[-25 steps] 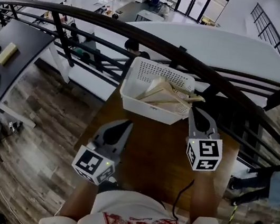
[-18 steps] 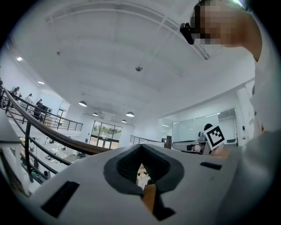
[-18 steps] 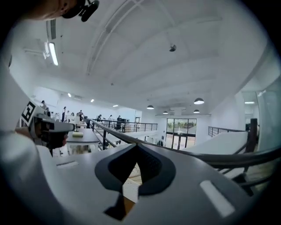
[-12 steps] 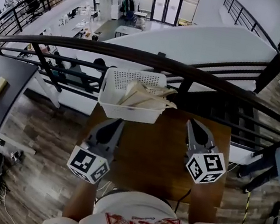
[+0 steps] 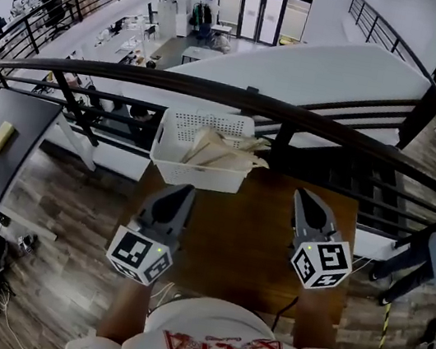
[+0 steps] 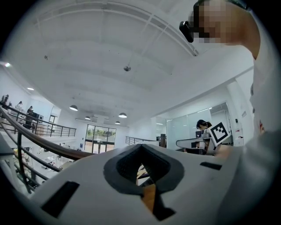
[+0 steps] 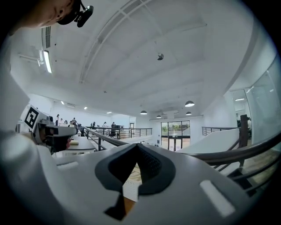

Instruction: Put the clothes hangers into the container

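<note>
A white perforated basket [image 5: 178, 127] stands at the far edge of the brown table [image 5: 249, 234]. Several pale wooden clothes hangers [image 5: 223, 152] lie piled in it, one end poking over its right rim. My left gripper [image 5: 183, 192] hovers over the table just in front of the basket, shut and empty. My right gripper [image 5: 304, 195] hangs to the right of the basket, apart from it, also shut with nothing in it. In the left gripper view the closed jaws [image 6: 141, 147] fill the lower half. The right gripper view shows its jaws [image 7: 137, 147] closed too, with a bit of basket lattice [image 7: 131, 188] behind them.
A dark curved railing [image 5: 311, 117] runs just beyond the table's far edge, with a lower floor far below. The table is narrow, with drops at its left and right edges. A black cable [image 5: 287, 305] lies near the person's body.
Both grippers have drawn back from the basket toward the person. The right gripper, earlier beside the protruding hanger ends, now stands apart from them. The head view has tilted up.
</note>
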